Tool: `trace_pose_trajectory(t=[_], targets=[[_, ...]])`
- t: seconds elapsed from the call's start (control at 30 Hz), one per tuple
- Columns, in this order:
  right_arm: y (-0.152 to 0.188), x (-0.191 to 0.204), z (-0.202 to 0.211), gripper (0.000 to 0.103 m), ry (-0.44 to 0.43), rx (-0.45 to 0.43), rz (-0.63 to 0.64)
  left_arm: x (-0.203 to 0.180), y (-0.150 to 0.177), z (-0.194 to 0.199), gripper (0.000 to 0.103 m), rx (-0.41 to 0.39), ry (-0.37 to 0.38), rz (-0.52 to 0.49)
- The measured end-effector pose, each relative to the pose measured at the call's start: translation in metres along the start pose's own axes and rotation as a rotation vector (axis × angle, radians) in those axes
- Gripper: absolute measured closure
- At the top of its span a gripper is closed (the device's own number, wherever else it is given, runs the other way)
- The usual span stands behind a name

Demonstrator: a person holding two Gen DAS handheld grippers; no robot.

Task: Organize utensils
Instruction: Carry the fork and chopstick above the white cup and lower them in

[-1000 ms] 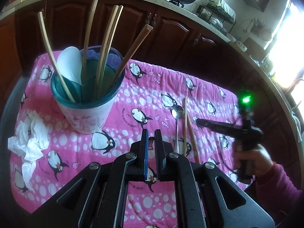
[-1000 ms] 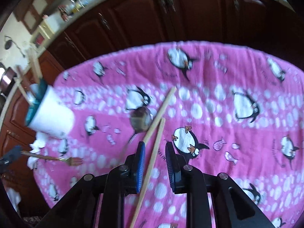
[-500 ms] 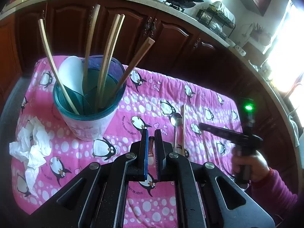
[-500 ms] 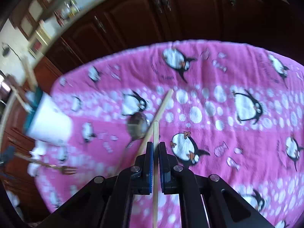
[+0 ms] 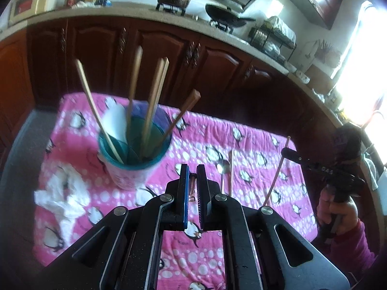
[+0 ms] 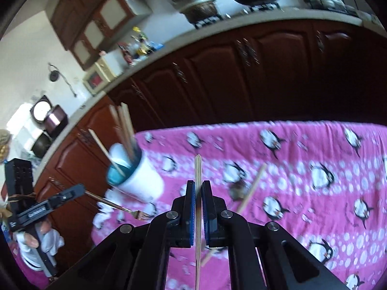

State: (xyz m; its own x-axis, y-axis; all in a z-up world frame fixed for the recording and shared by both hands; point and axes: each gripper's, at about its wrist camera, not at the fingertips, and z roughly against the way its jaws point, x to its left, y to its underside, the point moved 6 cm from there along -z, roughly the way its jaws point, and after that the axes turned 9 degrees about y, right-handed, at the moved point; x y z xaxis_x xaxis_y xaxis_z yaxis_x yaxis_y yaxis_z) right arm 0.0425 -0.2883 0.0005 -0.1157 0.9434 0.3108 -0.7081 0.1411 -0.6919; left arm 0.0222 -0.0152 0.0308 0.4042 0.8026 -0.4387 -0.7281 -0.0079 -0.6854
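A white cup with a teal rim (image 5: pixel 131 159) stands on the pink penguin cloth (image 5: pixel 246 130) and holds several wooden chopsticks and a white spoon; it also shows in the right wrist view (image 6: pixel 137 178). My left gripper (image 5: pixel 192 169) is shut on a fork, whose tines show in the right wrist view (image 6: pixel 140 213). My right gripper (image 6: pixel 198 184) is shut on a single chopstick (image 6: pixel 197 174), lifted above the cloth; the chopstick also shows in the left wrist view (image 5: pixel 278 171). A metal spoon (image 5: pixel 223 166) and one chopstick (image 5: pixel 230 171) lie on the cloth.
A crumpled white tissue (image 5: pixel 65 198) lies left of the cup. Dark wooden cabinets (image 5: pixel 145 55) and a counter with pots stand behind the table. The cloth's far edge runs along the cabinets.
My right gripper closed on one chopstick and lifted it off the cloth, tilting up toward the cup. The left gripper rose and pulled back, still holding the fork.
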Motion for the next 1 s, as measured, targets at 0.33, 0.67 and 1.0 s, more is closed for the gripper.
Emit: trace_pose_trajectory(t=[0.33, 0.67, 1.0], targets=[[-0.062, 0.086, 0.021, 0.098, -0.118, -0.125, 0.085, 0.023, -0.046, 0.056, 0.098, -0.137, -0.070, -0.019], [-0.110, 0.174, 0.008, 0.098, -0.126, -0.238, 0.174, 0.050, -0.072, 0.058, 0.098, -0.191, -0.154, -0.034], [-0.120, 0.218, -0.029, 0.098, -0.058, -0.301, 0.249, 0.068, -0.074, 0.034, 0.098, -0.169, -0.186, -0.028]])
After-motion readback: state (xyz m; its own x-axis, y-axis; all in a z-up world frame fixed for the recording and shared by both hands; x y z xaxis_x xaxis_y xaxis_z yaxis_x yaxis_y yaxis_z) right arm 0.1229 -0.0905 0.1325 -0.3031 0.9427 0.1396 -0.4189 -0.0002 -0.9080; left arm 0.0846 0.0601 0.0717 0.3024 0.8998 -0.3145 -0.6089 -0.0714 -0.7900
